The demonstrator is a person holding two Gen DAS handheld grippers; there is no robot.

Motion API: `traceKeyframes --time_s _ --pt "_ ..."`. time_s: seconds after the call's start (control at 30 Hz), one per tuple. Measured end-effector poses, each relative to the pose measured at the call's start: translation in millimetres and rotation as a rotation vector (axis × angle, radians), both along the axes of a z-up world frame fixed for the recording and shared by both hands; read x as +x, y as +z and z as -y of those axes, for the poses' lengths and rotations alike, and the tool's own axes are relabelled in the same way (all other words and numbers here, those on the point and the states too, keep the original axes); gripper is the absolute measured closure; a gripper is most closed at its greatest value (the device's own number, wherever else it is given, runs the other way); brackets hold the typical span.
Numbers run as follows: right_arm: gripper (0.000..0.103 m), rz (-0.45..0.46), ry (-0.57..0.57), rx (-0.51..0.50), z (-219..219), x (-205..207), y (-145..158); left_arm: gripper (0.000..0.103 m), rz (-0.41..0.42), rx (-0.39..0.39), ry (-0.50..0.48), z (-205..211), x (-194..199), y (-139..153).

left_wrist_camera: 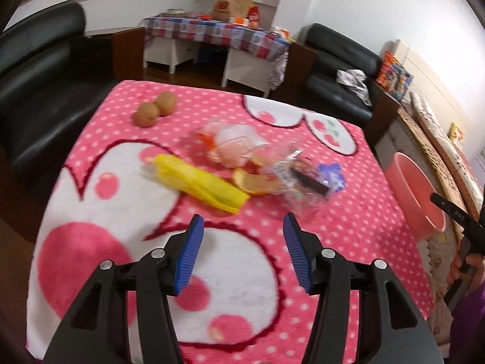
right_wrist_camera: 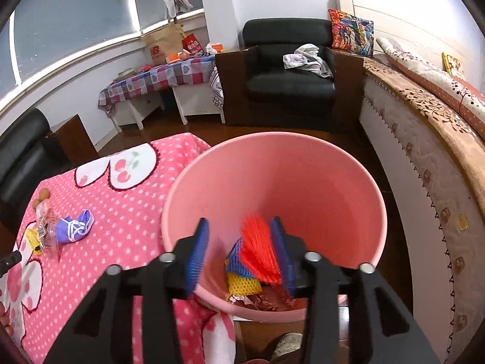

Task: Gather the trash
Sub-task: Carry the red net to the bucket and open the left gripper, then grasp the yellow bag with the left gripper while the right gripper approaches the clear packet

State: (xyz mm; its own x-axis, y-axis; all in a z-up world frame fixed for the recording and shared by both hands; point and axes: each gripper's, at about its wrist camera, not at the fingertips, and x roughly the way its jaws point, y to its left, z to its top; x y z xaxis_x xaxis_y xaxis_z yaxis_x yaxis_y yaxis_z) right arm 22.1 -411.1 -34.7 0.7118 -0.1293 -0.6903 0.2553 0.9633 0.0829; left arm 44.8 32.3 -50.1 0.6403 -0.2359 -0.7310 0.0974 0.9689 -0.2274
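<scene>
A pile of trash lies mid-table on the pink dotted blanket [left_wrist_camera: 348,221]: a yellow wrapper [left_wrist_camera: 200,183], orange peel [left_wrist_camera: 251,182], clear plastic bags [left_wrist_camera: 233,142] and a purple-blue pouch [left_wrist_camera: 332,176]. My left gripper [left_wrist_camera: 242,230] is open and empty, just short of the pile. My right gripper [right_wrist_camera: 239,236] is open above the pink bucket [right_wrist_camera: 303,163]. A red foam net [right_wrist_camera: 260,248] is blurred against the right finger, falling into the bucket above blue and yellow nets [right_wrist_camera: 242,282]. The pouch also shows in the right wrist view [right_wrist_camera: 75,226].
Two brown round fruits [left_wrist_camera: 156,109] sit at the table's far left. The bucket [left_wrist_camera: 415,194] stands off the table's right edge, beside a bed [right_wrist_camera: 424,127]. Black sofas [left_wrist_camera: 36,85] and a checkered side table [left_wrist_camera: 218,36] stand beyond.
</scene>
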Motion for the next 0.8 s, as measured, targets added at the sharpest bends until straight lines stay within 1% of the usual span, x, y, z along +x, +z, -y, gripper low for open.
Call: traceKeyframes --time_s 0.07,0.13,0.2,0.47,0.67,0.8 --pt "0.057 0.000 0.001 -0.003 -1 0 -1 0.048 -0.004 0.003 0.017 -4 2 0" --pt "0.051 0.001 0.002 -0.010 -4 1 -1 0.048 -0.005 0.004 0.033 -7 6 0" --pt "0.050 0.007 0.003 -0.024 -6 0 1 0.048 -0.006 0.008 0.042 -7 8 0" --pt "0.048 0.040 0.020 -0.038 -16 -4 15 0.048 -0.020 0.019 0.077 -5 23 -4" --pt "0.048 0.088 0.099 -0.026 -43 -7 31 0.048 -0.032 0.022 0.099 -4 33 -7" --pt "0.048 0.113 0.181 -0.011 -72 -4 39 0.048 -0.045 0.033 0.115 -3 40 -10"
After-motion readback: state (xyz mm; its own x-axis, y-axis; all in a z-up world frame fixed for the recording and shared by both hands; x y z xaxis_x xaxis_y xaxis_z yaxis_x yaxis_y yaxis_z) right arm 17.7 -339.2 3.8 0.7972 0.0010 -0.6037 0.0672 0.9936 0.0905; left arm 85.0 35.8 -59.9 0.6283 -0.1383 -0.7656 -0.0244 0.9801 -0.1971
